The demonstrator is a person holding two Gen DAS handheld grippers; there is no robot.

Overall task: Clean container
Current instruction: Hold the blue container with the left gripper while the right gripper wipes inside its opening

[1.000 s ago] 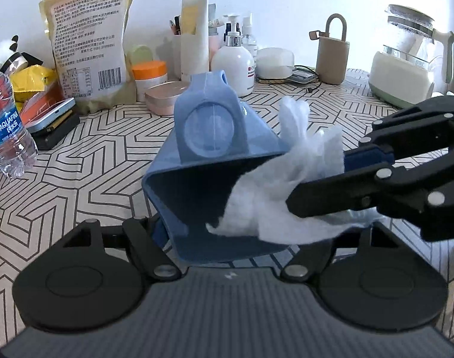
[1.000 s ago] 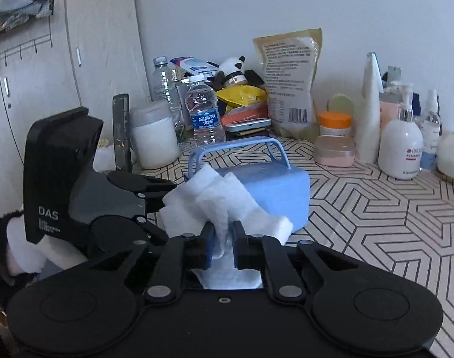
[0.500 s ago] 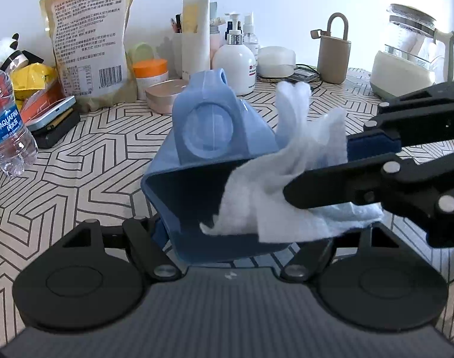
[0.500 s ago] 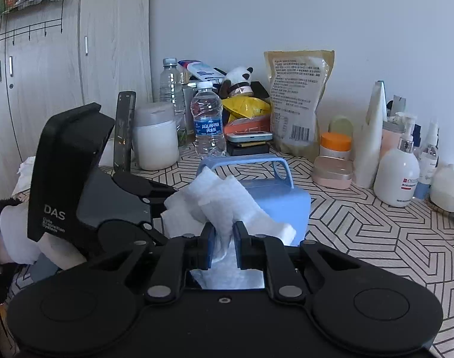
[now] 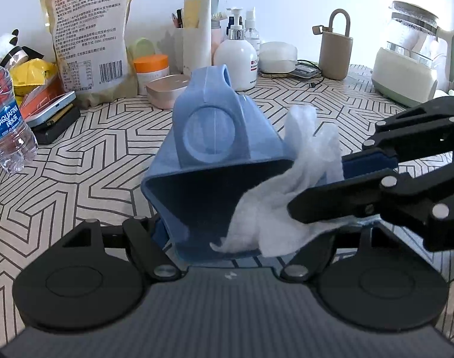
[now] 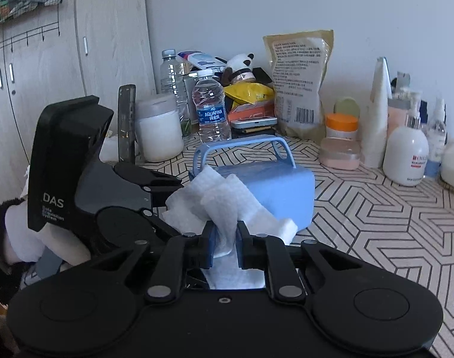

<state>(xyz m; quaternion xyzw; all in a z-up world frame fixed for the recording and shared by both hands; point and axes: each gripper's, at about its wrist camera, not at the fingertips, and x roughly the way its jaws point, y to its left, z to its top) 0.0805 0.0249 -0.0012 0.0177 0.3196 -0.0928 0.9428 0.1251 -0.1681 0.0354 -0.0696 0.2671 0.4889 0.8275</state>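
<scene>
While pinched in right tongs [image 6: 224, 240], crumpled fibrous wipe [image 5: 286, 205]; smooth blue container [image 5: 212, 161]

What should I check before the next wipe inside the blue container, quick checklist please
1. Right gripper shut on the white wipe: ok.
2. Left gripper holding the blue container: ok; its fingertips are hidden behind the container.
3. Container opening faces the left wrist camera, tilted up: ok.
4. Wipe reaches inside the opening: ok.
5. Inside already clean: cannot tell, interior is dark.
6. Water bottle stands apart from the container: ok.
</scene>
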